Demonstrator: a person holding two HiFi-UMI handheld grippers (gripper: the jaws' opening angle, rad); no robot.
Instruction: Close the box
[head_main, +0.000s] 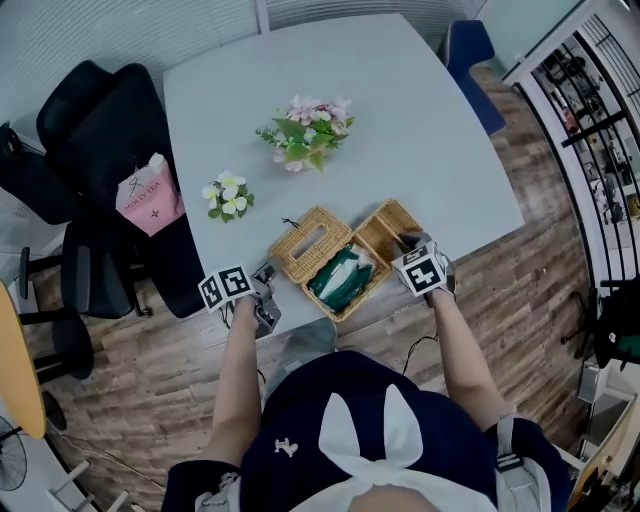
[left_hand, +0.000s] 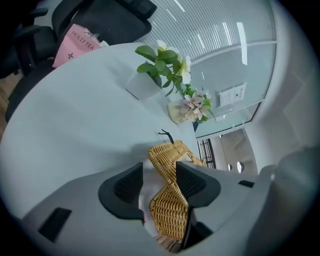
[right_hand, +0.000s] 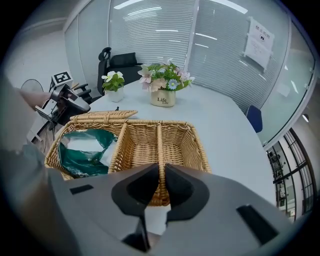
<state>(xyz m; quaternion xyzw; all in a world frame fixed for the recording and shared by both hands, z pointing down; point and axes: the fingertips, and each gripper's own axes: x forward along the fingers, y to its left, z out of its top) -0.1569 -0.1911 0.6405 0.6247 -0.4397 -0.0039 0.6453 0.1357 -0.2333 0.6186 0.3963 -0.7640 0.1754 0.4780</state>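
Wicker box (head_main: 385, 232) looks light, stiff and grippy, so right fingers (right_hand: 137, 192) clamped on its rim steady it while left fingers (left_hand: 127, 187), apart, straddle the lid (left_hand: 167, 165) corner.

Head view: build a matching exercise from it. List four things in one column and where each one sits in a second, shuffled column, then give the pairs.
Things:
1. green packet
2. wicker lid
3. pink bag
4. pink bouquet

Places:
A. on the black chair
B. between the open jaws of the left gripper
C. on the table, beyond the box
D. inside the wicker box

Pairs: 1-D, 2-B, 3-A, 4-C
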